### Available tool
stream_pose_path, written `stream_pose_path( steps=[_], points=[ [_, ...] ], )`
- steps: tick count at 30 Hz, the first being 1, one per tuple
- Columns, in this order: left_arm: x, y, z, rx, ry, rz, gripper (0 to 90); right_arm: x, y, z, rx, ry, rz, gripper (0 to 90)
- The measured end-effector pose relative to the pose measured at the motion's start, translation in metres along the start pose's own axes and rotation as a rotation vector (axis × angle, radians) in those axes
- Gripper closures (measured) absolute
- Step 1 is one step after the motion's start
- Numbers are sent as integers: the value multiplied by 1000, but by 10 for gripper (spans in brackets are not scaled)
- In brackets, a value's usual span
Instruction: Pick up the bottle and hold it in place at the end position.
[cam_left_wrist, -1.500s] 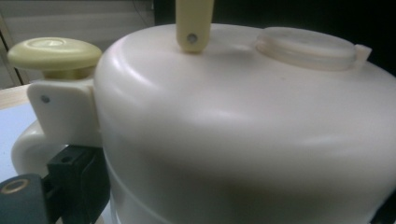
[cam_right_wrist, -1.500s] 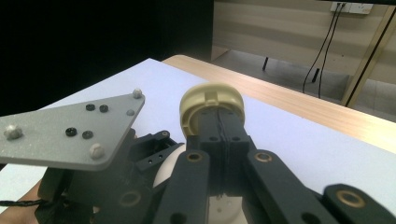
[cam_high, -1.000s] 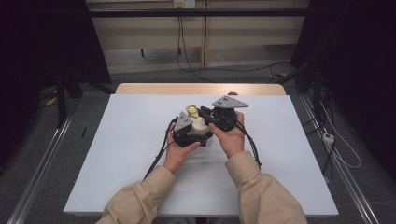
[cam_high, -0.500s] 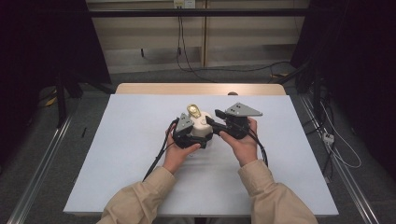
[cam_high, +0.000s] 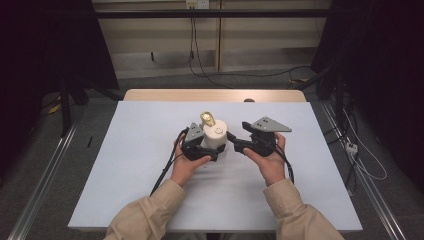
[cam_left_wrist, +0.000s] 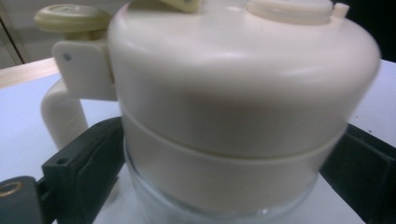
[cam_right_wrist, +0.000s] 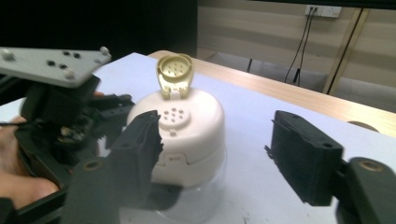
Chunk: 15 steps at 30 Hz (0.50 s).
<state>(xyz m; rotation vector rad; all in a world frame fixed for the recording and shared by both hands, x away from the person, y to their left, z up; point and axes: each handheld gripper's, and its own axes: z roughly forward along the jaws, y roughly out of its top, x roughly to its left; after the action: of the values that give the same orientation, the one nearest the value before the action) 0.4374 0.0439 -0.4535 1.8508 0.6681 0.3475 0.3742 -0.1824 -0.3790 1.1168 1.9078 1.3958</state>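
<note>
A clear jar with a cream lid (cam_high: 217, 136) stands upright at the middle of the table, its yellow flip cap (cam_high: 208, 119) raised. My left gripper (cam_high: 210, 149) is shut on the jar just below the lid (cam_left_wrist: 233, 107), one black pad (cam_left_wrist: 88, 168) on each side. My right gripper (cam_high: 233, 142) sits just right of the jar and points at it. Its jaws have just been opening and stand apart, with nothing pressed between them. In the right gripper view (cam_right_wrist: 217, 135) the lid (cam_right_wrist: 187, 126) with its open cap (cam_right_wrist: 175, 74) lies just beyond the left pad (cam_right_wrist: 140, 140).
A white sheet (cam_high: 125, 175) covers the table, with a wooden strip (cam_high: 215, 95) along the far edge. Cables trail from both grippers toward the person. Metal rails (cam_high: 45, 175) run along the floor on both sides, and wires lie on the floor behind.
My right gripper has drawn away to the right from the jar's top and its jaws have spread. The flip cap now stands open. The left gripper still holds the jar in place.
</note>
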Motion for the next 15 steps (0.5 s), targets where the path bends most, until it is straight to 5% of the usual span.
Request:
stream_pose_path(
  steps=[15],
  points=[
    [5, -1, -28, 0, 13, -1, 45, -5, -16, -14, 9, -22, -2, 263]
  ],
)
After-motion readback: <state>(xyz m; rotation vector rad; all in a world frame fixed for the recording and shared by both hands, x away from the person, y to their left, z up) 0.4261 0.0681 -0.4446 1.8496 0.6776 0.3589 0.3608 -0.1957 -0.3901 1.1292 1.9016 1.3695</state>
